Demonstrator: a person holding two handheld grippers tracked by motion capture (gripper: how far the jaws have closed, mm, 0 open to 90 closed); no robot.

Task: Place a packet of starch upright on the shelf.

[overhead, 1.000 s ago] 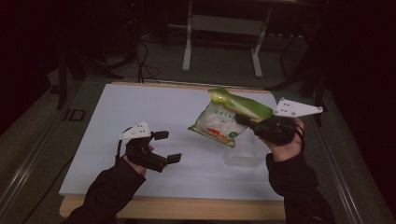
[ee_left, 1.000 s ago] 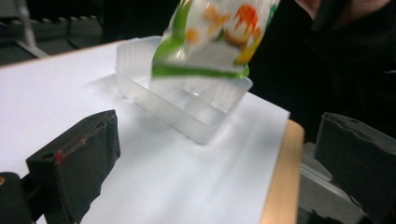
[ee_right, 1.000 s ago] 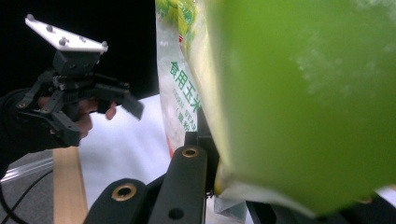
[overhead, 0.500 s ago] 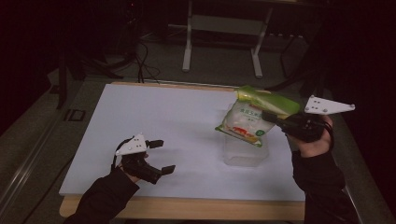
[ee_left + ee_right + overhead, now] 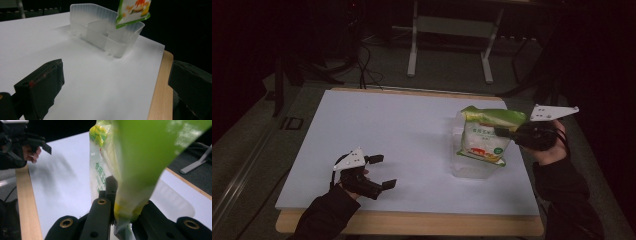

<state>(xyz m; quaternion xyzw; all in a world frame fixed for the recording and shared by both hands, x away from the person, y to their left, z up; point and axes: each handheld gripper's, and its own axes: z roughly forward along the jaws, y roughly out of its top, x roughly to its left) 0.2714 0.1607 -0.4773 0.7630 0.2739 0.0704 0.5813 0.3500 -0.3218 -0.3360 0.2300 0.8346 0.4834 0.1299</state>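
Note:
A green and white snack bag hangs upright just above a clear plastic container on the right side of the white table top. My right gripper is shut on the bag's edge, and its jaws pinch the bag low in the right gripper view. The bag's bottom corner hovers over the divided container. My left gripper rests low near the table's front left edge, open, with nothing between its jaws.
A wooden rim runs along the table's front edge. Metal stand legs and cables lie on the dark floor behind the table. The other hand with its gripper appears far off in the right gripper view.
The right gripper has carried the bag rightward and turned it upright over the container. The left gripper has sunk toward the table and drawn back to the front edge.

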